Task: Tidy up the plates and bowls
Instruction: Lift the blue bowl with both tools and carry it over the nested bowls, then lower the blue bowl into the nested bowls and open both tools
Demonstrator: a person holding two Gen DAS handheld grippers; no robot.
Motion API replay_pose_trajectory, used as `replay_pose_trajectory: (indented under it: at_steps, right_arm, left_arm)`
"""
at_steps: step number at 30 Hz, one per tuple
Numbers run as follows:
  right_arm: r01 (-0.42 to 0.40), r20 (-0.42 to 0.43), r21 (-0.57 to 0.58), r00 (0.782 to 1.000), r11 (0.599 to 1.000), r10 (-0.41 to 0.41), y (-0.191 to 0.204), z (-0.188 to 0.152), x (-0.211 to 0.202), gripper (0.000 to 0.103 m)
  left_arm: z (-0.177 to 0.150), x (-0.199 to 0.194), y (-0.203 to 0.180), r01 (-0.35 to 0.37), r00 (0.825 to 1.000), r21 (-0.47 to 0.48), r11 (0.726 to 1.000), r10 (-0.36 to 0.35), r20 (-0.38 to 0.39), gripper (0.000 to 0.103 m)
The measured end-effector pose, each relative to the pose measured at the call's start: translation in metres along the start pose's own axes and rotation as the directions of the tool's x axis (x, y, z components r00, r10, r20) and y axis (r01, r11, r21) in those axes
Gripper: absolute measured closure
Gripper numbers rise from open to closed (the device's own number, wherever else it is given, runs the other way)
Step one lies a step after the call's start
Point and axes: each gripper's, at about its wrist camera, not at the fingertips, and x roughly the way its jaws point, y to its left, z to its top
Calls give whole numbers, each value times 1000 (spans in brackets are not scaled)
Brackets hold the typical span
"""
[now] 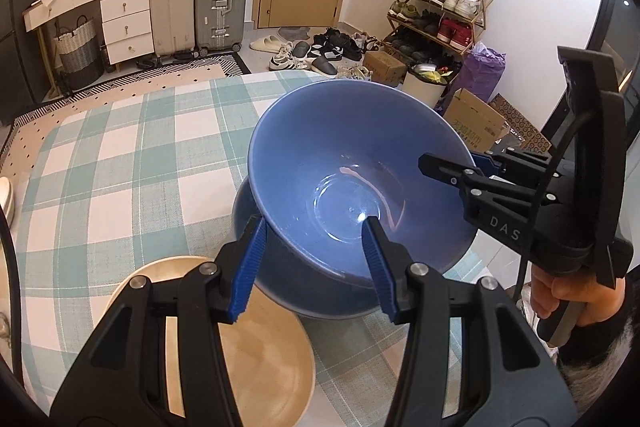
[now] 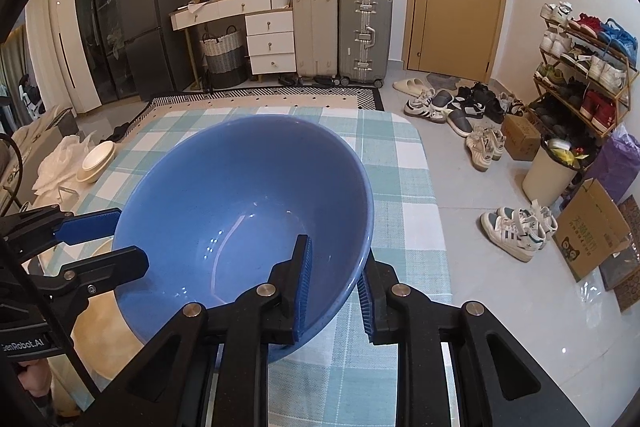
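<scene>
A large blue bowl (image 1: 352,163) (image 2: 240,211) is tilted over a second blue dish (image 1: 280,279) that sits under it on the checked tablecloth. My right gripper (image 2: 334,291) is shut on the bowl's near rim, one finger inside and one outside; it also shows in the left wrist view (image 1: 452,167) at the bowl's right rim. My left gripper (image 1: 314,263) is open, its jaws straddling the bowl's near wall without pinching it; it shows in the right wrist view (image 2: 100,239) at the bowl's left rim. A beige plate (image 1: 260,359) lies beside the blue stack.
The table (image 2: 400,163) has a green-white checked cloth, its right edge close to the bowl. White bowls (image 2: 96,161) and a white cloth sit on a surface at the left. Shoes, cardboard boxes and a bin (image 2: 548,171) are on the floor to the right.
</scene>
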Motion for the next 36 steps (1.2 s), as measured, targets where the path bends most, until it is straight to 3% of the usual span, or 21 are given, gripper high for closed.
replay_pose_trajectory:
  at_steps: [14, 25, 36]
  right_arm:
    - [-21, -38, -24, 999, 1000, 20, 12, -8, 32, 81]
    - [34, -33, -79, 999, 996, -36, 25, -20, 46, 80]
    - [52, -15, -88, 998, 995, -53, 26, -27, 44, 78]
  left_arm:
    - [-12, 32, 22, -58, 998, 9, 998, 58, -32, 56]
    - [-23, 59, 26, -103, 993, 36, 994, 105, -58, 56]
    - [-32, 73, 31, -90, 993, 33, 995, 92, -79, 56]
